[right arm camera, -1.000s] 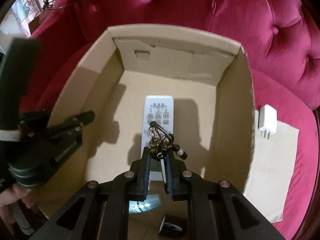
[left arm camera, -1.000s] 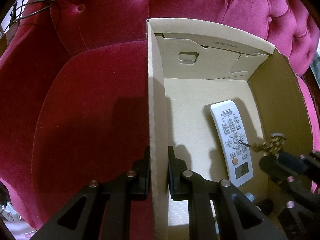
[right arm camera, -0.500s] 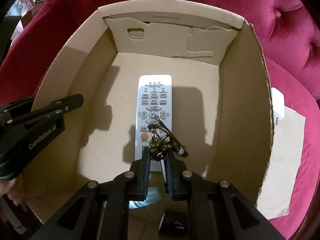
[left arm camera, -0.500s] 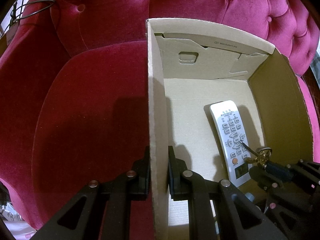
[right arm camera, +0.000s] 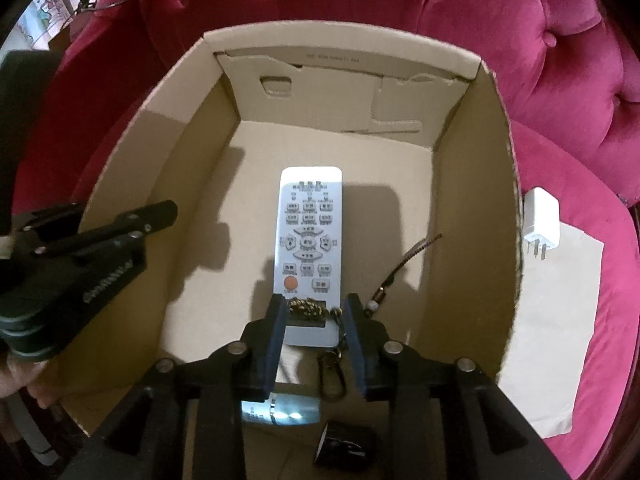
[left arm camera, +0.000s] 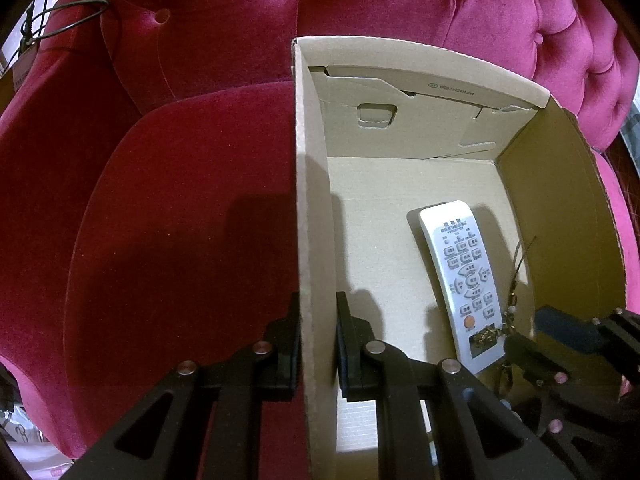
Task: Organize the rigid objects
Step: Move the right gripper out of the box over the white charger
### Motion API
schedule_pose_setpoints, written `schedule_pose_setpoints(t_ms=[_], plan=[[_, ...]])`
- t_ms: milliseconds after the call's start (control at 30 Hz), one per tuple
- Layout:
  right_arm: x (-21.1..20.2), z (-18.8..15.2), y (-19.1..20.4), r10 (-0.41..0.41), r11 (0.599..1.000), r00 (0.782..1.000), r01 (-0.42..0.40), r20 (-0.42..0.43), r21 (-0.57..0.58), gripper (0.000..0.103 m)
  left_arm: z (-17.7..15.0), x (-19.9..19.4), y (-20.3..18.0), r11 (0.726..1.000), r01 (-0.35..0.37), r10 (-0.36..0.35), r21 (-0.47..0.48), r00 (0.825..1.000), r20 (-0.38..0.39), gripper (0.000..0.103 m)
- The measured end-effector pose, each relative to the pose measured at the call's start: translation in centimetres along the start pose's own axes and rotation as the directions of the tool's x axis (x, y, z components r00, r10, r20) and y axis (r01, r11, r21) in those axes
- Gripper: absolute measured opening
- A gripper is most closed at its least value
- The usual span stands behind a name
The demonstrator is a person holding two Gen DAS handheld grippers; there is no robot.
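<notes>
right wrist view: the right gripper [right arm camera: 314, 320] is opening, its jaws apart around the keychain [right arm camera: 308, 307] lying on the remote [right arm camera: 309, 240] at lower centre in the box [right arm camera: 472, 208], so its clip may snag a pad on withdrawal, while the left gripper [left arm camera: 318, 344] pinches the box wall.

A deep pink velvet sofa [left arm camera: 400, 8] fills nearly the whole scene, its tufted back [right arm camera: 552, 40] buttoned and curving round the far side. The seat cushion [left arm camera: 180, 220] lies darker, with shadows across it. At the far left, past the armrest, a bright patch of room [right arm camera: 44, 20] shows, with a thin dark wire loop [left arm camera: 80, 12] hanging there.
</notes>
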State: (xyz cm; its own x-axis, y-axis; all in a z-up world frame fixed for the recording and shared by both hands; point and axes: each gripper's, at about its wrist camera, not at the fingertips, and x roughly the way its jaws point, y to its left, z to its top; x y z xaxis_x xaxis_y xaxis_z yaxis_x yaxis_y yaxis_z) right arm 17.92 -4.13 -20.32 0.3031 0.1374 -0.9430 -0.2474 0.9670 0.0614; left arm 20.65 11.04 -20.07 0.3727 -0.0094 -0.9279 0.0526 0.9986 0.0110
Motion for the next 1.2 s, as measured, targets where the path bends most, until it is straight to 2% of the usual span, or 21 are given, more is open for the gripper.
schedule_pose_setpoints(t_ms=[267, 567, 667, 733, 933, 1000, 1100, 1200], plan=[[-1.5, 0.5, 0.0, -0.003, 1.0, 0.999, 0.003, 0.036, 0.008, 0.035, 0.0, 0.0, -0.1, 1.0, -0.001, 0.001, 0.001, 1.0, 0.0, 0.015], [-4.1, 0.5, -0.3, -0.027, 1.0, 0.997, 0.026, 0.078, 0.014, 0.047, 0.0, 0.0, -0.2, 1.0, -0.005, 0.005, 0.003, 1.0, 0.0, 0.015], [-4.8, 0.6, -0.6, -0.038, 0.999, 0.995, 0.036, 0.088, 0.025, 0.057, 0.0, 0.0, -0.2, 1.0, -0.005, 0.005, 0.003, 1.0, 0.0, 0.015], [-5.2, 0.6, -0.9, -0.042, 0.999, 0.995, 0.039, 0.094, 0.035, 0.068, 0.0, 0.1, -0.4, 1.0, -0.007, 0.007, 0.005, 1.0, 0.0, 0.015], [-6.5, 0.5, -1.7, -0.056, 0.997, 0.991, 0.05, 0.118, 0.053, 0.087, 0.0, 0.0, -0.5, 1.0, -0.008, 0.008, 0.006, 1.0, 0.0, 0.015], [-6.9, 0.5, -2.1, -0.057, 0.997, 0.99, 0.05, 0.126, 0.06, 0.09, -0.1, 0.0, -0.5, 1.0, -0.008, 0.008, 0.006, 1.0, 0.0, 0.015], [-7.6, 0.4, -2.6, -0.061, 0.996, 0.988, 0.052, 0.141, 0.07, 0.101, 0.0, 0.0, -0.5, 1.0, -0.008, 0.008, 0.006, 1.0, 0.0, 0.015], [-8.2, 0.3, -3.2, -0.068, 0.995, 0.985, 0.056, 0.156, 0.077, 0.103, 0.0, 0.0, -0.5, 1.0, -0.008, 0.008, 0.006, 1.0, 0.0, 0.015]])
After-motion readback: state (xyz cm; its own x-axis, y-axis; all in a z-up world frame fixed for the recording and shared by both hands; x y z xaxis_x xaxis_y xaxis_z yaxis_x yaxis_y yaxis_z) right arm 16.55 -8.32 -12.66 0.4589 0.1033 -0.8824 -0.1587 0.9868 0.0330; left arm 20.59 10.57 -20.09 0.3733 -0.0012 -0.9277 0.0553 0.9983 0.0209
